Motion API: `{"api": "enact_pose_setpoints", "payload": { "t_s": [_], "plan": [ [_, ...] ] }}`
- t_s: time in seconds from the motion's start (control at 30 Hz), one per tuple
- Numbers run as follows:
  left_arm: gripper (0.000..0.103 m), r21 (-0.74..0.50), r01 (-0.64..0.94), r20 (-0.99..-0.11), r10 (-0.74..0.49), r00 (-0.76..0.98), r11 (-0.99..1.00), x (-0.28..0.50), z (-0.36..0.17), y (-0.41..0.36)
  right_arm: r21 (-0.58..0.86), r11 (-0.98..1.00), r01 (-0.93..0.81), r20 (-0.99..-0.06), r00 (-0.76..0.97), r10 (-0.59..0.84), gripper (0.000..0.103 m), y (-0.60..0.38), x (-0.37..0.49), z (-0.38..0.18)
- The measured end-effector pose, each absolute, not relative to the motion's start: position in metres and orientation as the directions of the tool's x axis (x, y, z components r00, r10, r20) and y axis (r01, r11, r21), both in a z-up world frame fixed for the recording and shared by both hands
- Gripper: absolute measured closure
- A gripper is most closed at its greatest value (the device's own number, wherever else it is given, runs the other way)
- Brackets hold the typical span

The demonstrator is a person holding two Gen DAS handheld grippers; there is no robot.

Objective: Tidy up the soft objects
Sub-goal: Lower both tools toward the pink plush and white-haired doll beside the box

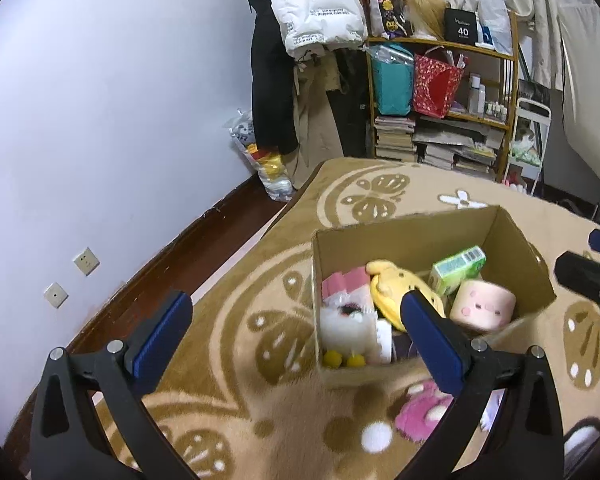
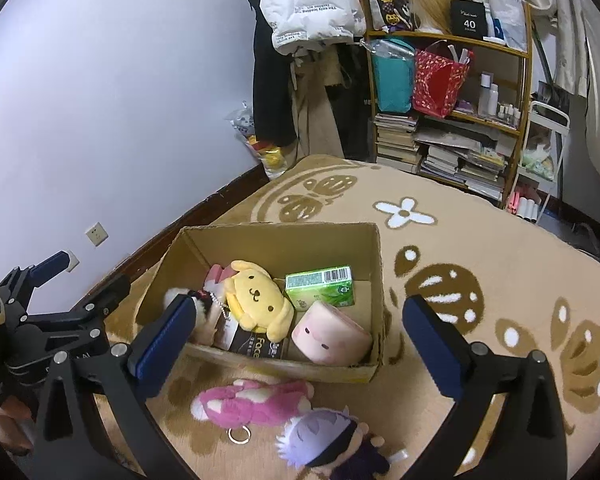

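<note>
Left gripper (image 1: pixel 296 334): jaws spread wide, holding nothing, hovering over rug (image 2: pixel 480 240) beside cardboard box (image 2: pixel 374 280). Right gripper (image 2: pixel 296 336): jaws also spread wide, empty, above box's near edge. In box: 1 yellow dog plush (image 2: pixel 256 294), 1 pink cylinder plush (image 2: pixel 328 334), 1 green tissue pack (image 2: pixel 320 286), 1 dark "Face" pack (image 2: pixel 256 346), plus pink/white plush bits at left, count unclear. On rug just in front of box: 1 pink plush (image 2: pixel 252 402), 1 white-haired doll (image 2: pixel 324 446), touching each other.
</note>
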State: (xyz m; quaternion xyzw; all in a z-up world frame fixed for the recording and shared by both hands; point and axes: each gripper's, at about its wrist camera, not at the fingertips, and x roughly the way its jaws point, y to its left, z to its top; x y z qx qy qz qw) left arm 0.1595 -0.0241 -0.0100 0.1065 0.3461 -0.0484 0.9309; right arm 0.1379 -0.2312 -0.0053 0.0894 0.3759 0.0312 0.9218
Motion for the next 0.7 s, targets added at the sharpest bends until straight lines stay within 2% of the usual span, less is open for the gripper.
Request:
{"api": "enact_pose_setpoints", "payload": {
  "t_s": [0.2, 0.7],
  "plan": [
    [0.000, 0.129, 0.163, -0.671, -0.035, 0.741, 0.978, 0.144, -0.002, -0.011, 0.161, 0.987, 0.003, -0.694, 0.712, 0.110, 0.000, -0.228, 0.118, 0.004],
    [0.000, 0.093, 0.210, -0.667, -0.096, 0.739, 0.973, 0.101, 0.003, -0.011, 0.198, 0.978, 0.060, -0.697, 0.711, 0.098, 0.000, -0.241, 0.074, 0.007]
  ]
}}
